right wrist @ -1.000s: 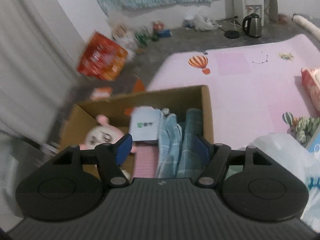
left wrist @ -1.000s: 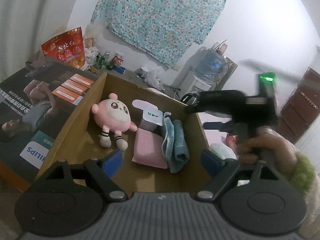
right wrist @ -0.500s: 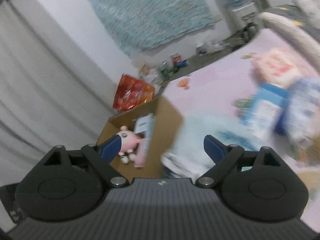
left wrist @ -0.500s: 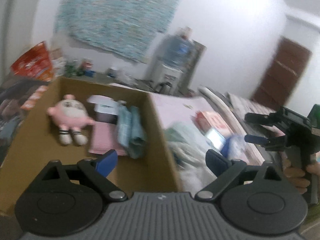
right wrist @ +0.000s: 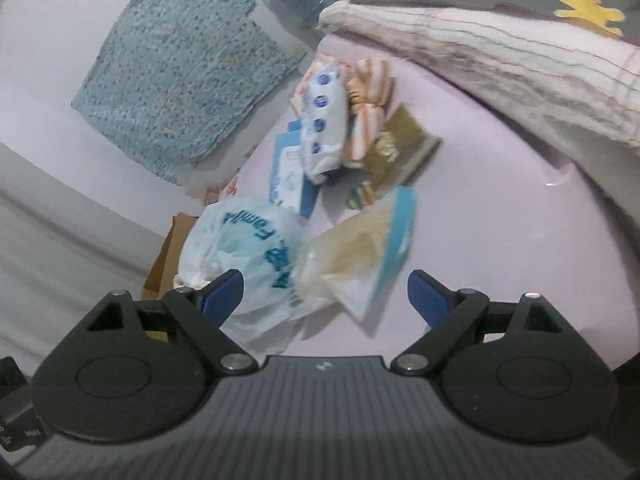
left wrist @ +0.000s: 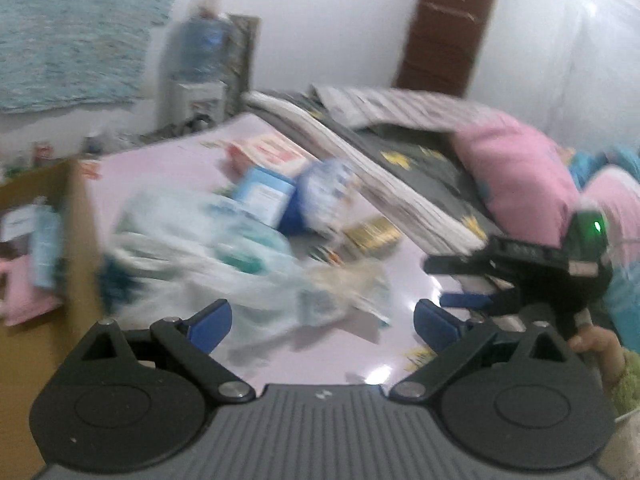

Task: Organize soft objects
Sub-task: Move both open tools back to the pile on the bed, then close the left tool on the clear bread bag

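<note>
Left wrist view: my left gripper (left wrist: 322, 316) hangs over the pale pink glossy mat (left wrist: 400, 296), jaws spread wide with nothing between them.

Ahead of it I see a crumpled white plastic bag with teal print (left wrist: 208, 240) lying on the mat, just beside the brown cardboard box (left wrist: 86, 240) at the left edge, which holds a pink folded cloth (left wrist: 20, 292); this view is blurred. My right gripper (right wrist: 324, 292) also stands apart and empty, above the same bag (right wrist: 248, 256) and a clear pouch with a blue edge (right wrist: 360, 252) touching it. Beyond them I make out a white wipes pack with blue dots (right wrist: 324, 128), an orange-striped soft toy (right wrist: 370, 112) and an olive-green packet (right wrist: 396, 152), clustered together. A hand (left wrist: 600, 352) holds the right gripper at the left view's right edge.
</note>
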`<state>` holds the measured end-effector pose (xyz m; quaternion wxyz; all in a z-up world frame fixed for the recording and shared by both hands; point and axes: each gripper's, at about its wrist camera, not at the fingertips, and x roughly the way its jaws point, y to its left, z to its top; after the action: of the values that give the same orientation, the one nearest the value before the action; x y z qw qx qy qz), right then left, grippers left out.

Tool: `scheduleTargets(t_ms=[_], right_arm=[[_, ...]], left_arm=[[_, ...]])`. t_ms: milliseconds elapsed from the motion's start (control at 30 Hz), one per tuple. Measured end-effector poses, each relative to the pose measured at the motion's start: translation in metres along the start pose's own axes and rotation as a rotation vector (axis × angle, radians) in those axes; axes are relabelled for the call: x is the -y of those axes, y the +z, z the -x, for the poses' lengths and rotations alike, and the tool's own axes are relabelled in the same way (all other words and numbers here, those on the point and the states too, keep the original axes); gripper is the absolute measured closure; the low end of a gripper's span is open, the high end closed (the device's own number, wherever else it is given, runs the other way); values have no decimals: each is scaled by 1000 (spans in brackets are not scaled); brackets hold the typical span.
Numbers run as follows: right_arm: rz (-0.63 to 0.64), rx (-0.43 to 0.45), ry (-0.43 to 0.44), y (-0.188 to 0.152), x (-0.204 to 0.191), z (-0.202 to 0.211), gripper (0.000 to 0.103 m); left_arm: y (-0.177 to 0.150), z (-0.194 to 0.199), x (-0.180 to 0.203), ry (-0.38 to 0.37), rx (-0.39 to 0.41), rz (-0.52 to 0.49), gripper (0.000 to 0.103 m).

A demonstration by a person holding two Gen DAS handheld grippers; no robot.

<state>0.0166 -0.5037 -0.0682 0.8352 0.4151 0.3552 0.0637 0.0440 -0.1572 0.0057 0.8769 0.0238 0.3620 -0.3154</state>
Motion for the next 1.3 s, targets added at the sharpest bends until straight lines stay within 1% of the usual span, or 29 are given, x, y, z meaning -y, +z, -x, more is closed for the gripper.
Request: scheduleTargets(t_ms=[67,133,167,233,333,367,400,433,467,500,567,600,633,667,733,833,900,967,1033,1167,1300], right_arm=[[23,2,1,3,5,-3,17],[58,4,16,12,4,-9,30],[70,-2,24,18,2,-13,34],[83,-26,46,32,-1,-28,50],[114,-55,63,49,-11,-46,60],[140,-68,73,53,-16,-54,62],[167,-79,80,56,-22,-63,66],[189,-84,76,59,-26,-71,67],[220,-94,65,60,-31,-81,68],[252,-103,45,61,-35,-90,73],[320,-138,-45,56,-38,-110,76],[348,-165,-82,50,-36,-119,78],[363,-184,-107,43,-34,-125,78],[364,-206,-126,38,-31,-128,79],[356,-197,-105,28,-25,-123,83],[298,-206,-83,19,-19,-110,83],[275,-205,-71,12,-15,-100,83],[221,-217,-39,6,-10,-93,82],[148,-232,7,2,1,-88,82],[-34,-279,129,-6,23,-89,82],[-164,-328,237,-13,33,-87,77]], left_arm=[[-4,-20,12,-24,-34,2,5],[-10,-37,22,-40,-65,25,5],[-13,-46,25,-48,-81,37,5],[-20,-65,29,-51,-118,65,7],[-26,-82,25,-57,-156,111,11],[-28,-86,24,-56,-161,123,13],[-29,-88,21,-52,-164,134,14],[-30,-91,19,-47,-167,144,15],[-31,-92,17,-45,-172,149,14],[-30,-95,16,-44,-175,153,15],[-29,-98,14,-49,-182,163,15],[-29,-100,13,-57,-184,166,15],[-28,-102,12,-63,-188,168,15],[-29,-105,12,-67,-194,171,15],[-31,-110,9,-80,-204,182,14],[-34,-117,6,-87,-220,195,14],[-36,-118,4,-79,-222,194,14],[-37,-119,2,-78,-228,195,13],[-37,-121,2,-84,-237,198,10],[-35,-128,1,-81,-264,205,9],[-33,-132,1,-65,-284,183,7]])
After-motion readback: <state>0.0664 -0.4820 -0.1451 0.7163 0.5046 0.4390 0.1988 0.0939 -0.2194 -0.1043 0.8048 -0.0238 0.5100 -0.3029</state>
